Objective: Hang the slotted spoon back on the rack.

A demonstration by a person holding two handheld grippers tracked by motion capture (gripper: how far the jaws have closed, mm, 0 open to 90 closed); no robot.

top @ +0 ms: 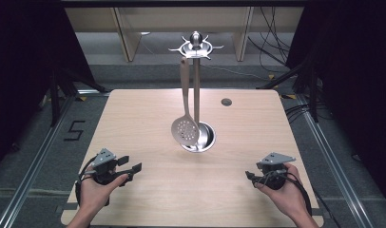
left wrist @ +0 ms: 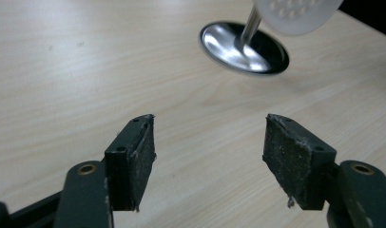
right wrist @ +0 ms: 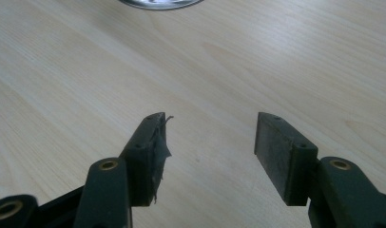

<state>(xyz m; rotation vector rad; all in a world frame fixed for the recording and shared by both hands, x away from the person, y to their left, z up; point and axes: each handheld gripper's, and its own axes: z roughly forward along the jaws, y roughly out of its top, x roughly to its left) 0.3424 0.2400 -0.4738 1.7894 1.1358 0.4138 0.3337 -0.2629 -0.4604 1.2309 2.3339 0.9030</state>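
Both grippers sit low with nothing between their wide-parted jaws: left gripper [top: 132, 169] and right gripper [top: 250, 176], each well short of the chrome utensil stand [top: 196, 95]. From it hangs a grey perforated skimmer spoon [top: 185, 127], likely light, stiff and slick; best pinched on its flat handle.

Rack [top: 196, 47]: stands mid-table [top: 134, 114] on a round steel base [top: 203, 137]; hooks at its top
Spoon [top: 184, 128]: perforated; hangs from the rack, bowl just left of the base
Left gripper [top: 132, 167]: near-left of the rack; jaws apart, empty
Right gripper [top: 250, 176]: near-right of the rack; held low
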